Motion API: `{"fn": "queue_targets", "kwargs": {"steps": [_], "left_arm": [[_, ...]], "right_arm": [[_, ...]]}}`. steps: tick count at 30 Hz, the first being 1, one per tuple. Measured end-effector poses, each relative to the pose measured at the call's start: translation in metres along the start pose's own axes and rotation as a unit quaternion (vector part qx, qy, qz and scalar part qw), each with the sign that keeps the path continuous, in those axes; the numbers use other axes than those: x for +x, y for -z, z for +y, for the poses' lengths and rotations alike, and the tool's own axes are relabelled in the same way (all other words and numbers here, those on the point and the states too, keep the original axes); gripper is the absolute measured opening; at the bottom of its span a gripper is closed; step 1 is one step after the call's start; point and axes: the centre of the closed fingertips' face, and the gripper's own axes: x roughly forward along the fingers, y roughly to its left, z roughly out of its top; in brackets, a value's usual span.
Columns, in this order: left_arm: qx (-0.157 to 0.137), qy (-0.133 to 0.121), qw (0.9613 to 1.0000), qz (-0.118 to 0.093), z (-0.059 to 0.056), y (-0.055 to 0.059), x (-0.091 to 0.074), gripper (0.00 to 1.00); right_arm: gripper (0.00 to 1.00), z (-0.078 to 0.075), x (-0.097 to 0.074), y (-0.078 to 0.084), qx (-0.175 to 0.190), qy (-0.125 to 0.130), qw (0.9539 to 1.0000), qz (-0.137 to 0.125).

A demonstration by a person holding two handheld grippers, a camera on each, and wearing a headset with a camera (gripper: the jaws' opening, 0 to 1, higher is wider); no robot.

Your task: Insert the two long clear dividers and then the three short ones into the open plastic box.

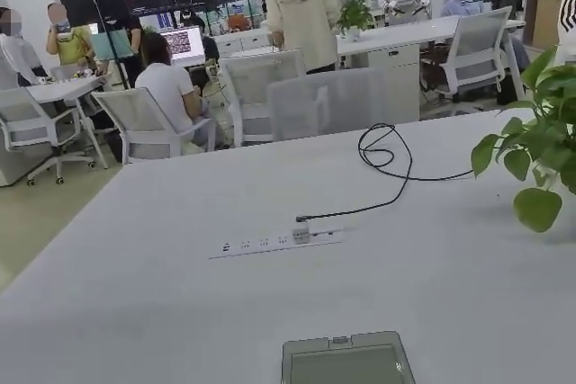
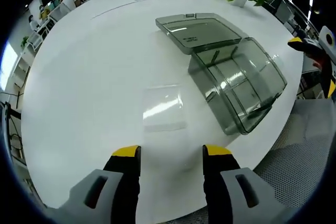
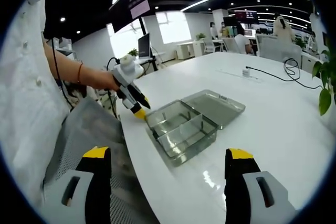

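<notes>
— Table (image 1: 180, 294) first: what is on it?

— It is a wide white bench with grey mesh chairs (image 1: 319, 101) behind it, where several people stand or sit. A leafy plant (image 1: 540, 150) leans in from the right edge of the head view. The open plastic box (image 2: 212, 103) sits on the table close to the near edge. It is smoky and see-through, and its lid (image 2: 202, 31) is thrown back flat on the table along the far side.

— Is anything inside the box?

— In both gripper views thin clear walls seem to cross the inside, but I cannot count them. One clear divider (image 2: 164, 107) lies flat on the bare table just left of the box in the left gripper view, apart from it and untouched.

— And the grippers?

— The left gripper (image 2: 171, 153) hangs over the table edge facing that flat divider, its yellow-tipped jaws spread with nothing between them. In the right gripper view a hand (image 3: 107, 80) holds it, and its tips are next to a near corner of the box. I cannot tell whether they touch. The right gripper (image 3: 168, 155) is further back, looking across the box and lid, its jaws wide apart and empty.

— What are the smaller things?

— A black cable (image 1: 387, 164) loops across the far side of the table and runs to a plug in a white power strip (image 1: 270, 243).
</notes>
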Motion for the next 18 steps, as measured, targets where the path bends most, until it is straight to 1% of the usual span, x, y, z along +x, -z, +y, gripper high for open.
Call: {"fn": "queue_targets", "kwargs": {"steps": [3,6,8,9,11,18], "left_arm": [[0.002,-0.006,0.9999,0.008,0.0022,0.0008,0.0008,0.43],[0.016,-0.015,0.9996,0.017,0.0039,0.0018,0.0011,0.41],[0.004,-0.016,0.9997,0.019,0.004,0.0007,0.0008,0.4],[0.002,-0.017,0.9996,0.02,0.0038,0.0006,0.0008,0.4],[0.002,-0.017,0.9995,0.026,0.0034,0.0008,0.0009,0.39],[0.004,-0.015,0.9988,0.046,0.0042,0.0012,0.0011,0.32]], "right_arm": [[0.9,-0.0004,-0.001,-0.0019,0.001,0.003,1.0,-0.006],[0.9,-0.0009,-0.002,-0.0034,0.003,0.006,0.9999,-0.01],[0.9,-0.0017,-0.0026,-0.0034,0.002,0.008,0.9999,-0.011],[0.9,-0.0014,-0.0027,-0.004,0.002,0.009,0.9999,-0.012],[0.9,-0.0016,-0.0034,-0.0047,0.002,0.01,0.9998,-0.015],[0.89,-0.0021,-0.0051,-0.0076,0.002,0.016,0.9996,-0.021]]}}
